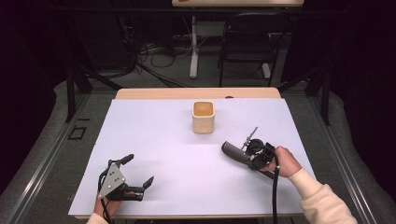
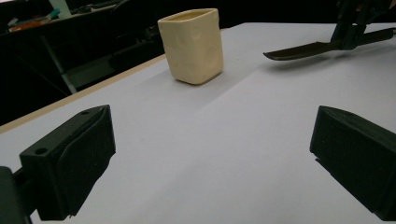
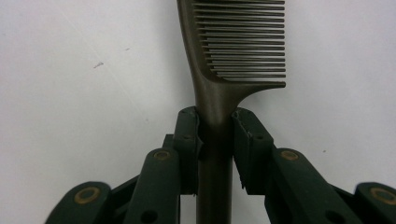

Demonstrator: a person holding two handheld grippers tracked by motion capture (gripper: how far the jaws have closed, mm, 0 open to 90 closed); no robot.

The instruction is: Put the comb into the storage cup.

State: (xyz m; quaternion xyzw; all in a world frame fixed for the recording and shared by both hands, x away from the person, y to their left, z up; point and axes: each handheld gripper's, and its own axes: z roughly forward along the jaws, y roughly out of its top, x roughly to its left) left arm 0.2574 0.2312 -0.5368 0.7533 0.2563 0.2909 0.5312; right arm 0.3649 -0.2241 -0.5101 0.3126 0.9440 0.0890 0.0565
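A cream square cup (image 1: 203,116) stands upright near the back middle of the white table cover (image 1: 154,144); the same cup (image 2: 191,44) is ahead in the left gripper view. My right gripper (image 1: 250,156) is shut on the handle of a dark comb (image 1: 233,151), held just above the cover at the right, teeth end pointing left. In the right gripper view the comb (image 3: 219,70) runs up between the closed pads (image 3: 189,135). The comb (image 2: 308,49) also appears in the left gripper view. My left gripper (image 1: 138,170) rests open at the front left, nothing between its fingers (image 2: 70,163).
The wooden table edge (image 1: 196,93) runs behind the cover. Beyond it are a dark chair (image 1: 247,42), a white table leg (image 1: 194,46) and cables on the floor. Grey padding surrounds the table on both sides.
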